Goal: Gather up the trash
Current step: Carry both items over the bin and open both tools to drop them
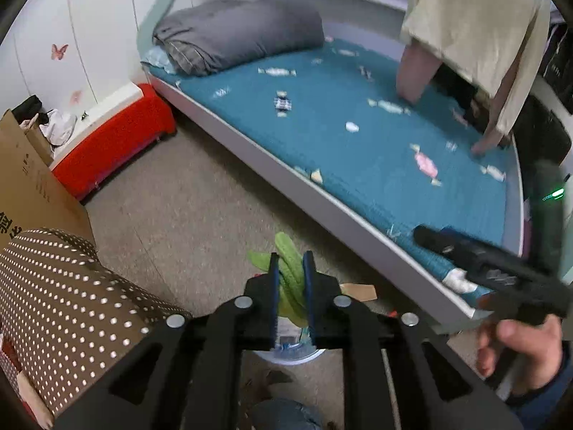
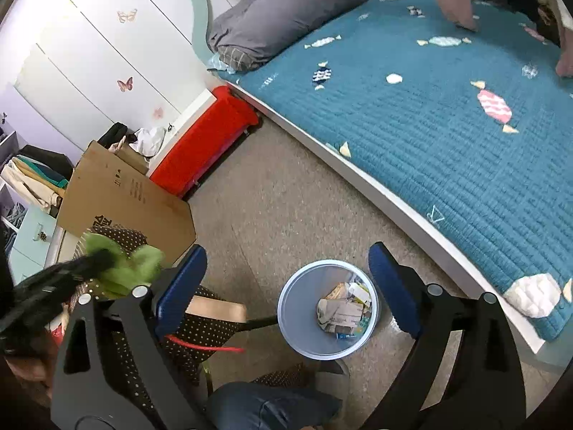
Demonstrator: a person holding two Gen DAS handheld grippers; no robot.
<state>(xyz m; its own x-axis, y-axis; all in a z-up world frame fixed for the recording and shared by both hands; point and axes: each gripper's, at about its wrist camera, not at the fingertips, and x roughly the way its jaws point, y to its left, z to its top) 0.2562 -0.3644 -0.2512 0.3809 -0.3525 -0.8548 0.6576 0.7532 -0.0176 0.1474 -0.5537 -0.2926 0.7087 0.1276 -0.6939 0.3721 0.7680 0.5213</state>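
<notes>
The bed (image 2: 447, 136) with its teal quilt fills the view from 12 to 4 o'clock, a folded grey duvet (image 2: 286, 10) at 12. On the beige floor (image 2: 279, 193), at 6 o'clock, stands the pale blue wastebasket (image 2: 290, 308) holding crumpled paper trash (image 2: 343, 311). The right gripper (image 2: 288, 286) points down over it, jaws spread wide apart. The left gripper (image 1: 290, 279) angles forward and down, jaws clamped on a crumpled green rag (image 1: 290, 276), above the bin's rim.
</notes>
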